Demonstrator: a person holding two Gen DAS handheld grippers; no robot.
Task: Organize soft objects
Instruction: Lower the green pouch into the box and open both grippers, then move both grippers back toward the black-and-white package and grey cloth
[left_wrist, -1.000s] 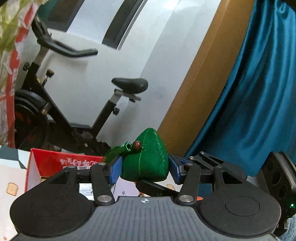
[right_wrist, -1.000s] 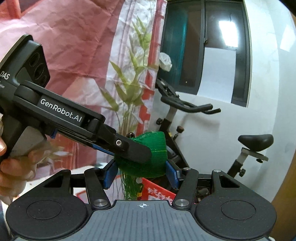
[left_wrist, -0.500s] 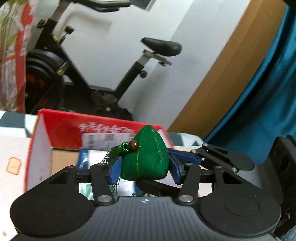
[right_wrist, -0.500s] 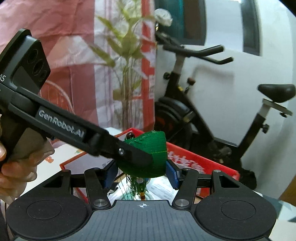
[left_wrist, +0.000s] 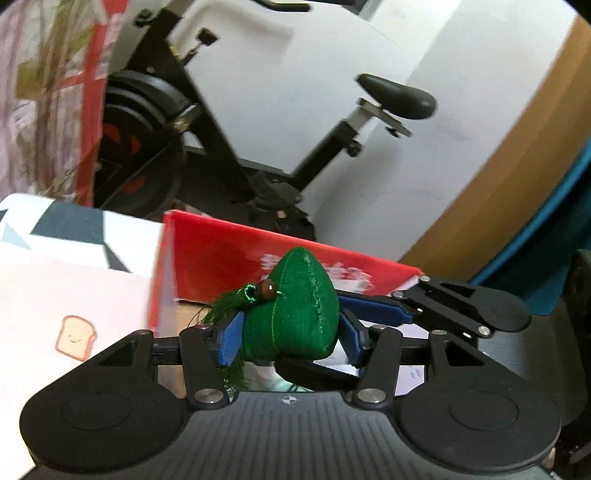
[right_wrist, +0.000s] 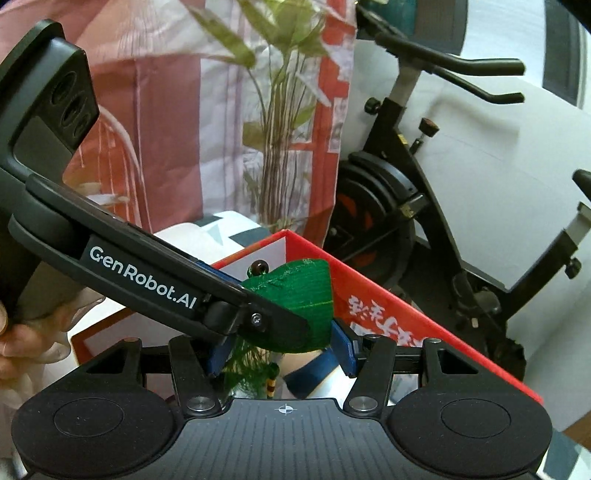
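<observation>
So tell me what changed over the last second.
Both tongs, left and right, came down with the green pouch toward the red box: the box rose from the bottom edge to fill the view behind the pouch, and the exercise bike slid up. Unchanged: both tongs clamp the pouch, tassel hanging.

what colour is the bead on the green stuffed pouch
Brown, a glossy round bead beside the tassel on the green pouch; clearest in the left wrist view.
</observation>
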